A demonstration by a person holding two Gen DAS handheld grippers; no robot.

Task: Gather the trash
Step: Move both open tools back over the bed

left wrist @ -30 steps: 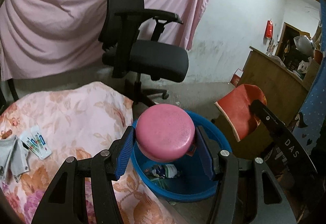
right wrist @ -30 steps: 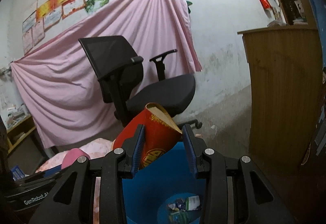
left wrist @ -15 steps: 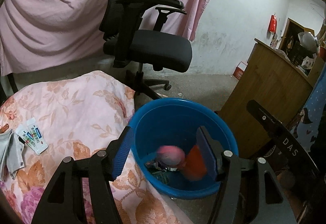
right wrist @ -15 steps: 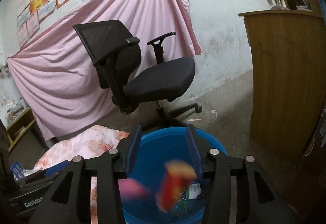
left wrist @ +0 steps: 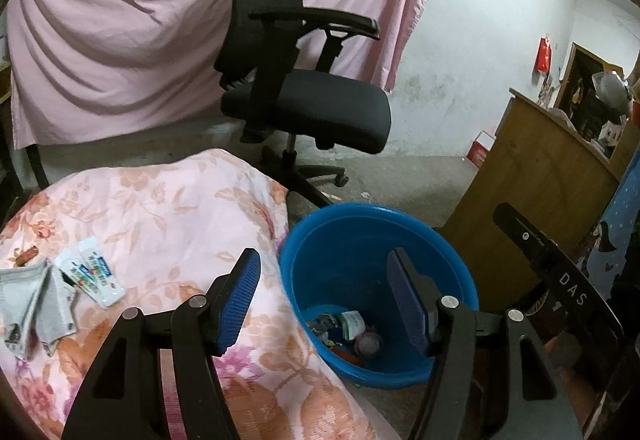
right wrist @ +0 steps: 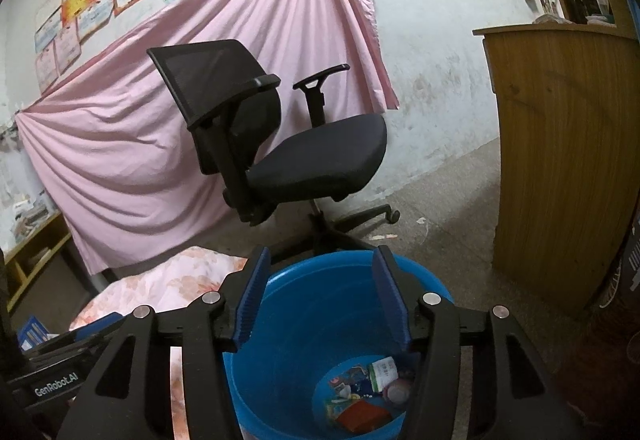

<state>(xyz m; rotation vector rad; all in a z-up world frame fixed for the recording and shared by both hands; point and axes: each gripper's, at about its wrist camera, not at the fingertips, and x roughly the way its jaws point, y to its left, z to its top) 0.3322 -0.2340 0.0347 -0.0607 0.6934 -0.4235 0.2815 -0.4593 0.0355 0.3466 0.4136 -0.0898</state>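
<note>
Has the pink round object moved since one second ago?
Yes. It left the left gripper jaws and dropped down to the bottom of the blue bucket, where the pink round object lies.

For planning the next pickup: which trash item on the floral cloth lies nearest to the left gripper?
The toothpaste tube; the grey folded packet and small brown piece lie farther left of the left gripper.

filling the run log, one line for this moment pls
left gripper: open, empty | right gripper: open, empty | blue bin: trash inside | table: packets left

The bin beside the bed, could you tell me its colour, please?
Bright blue bin, clearest in the right wrist view.
</note>
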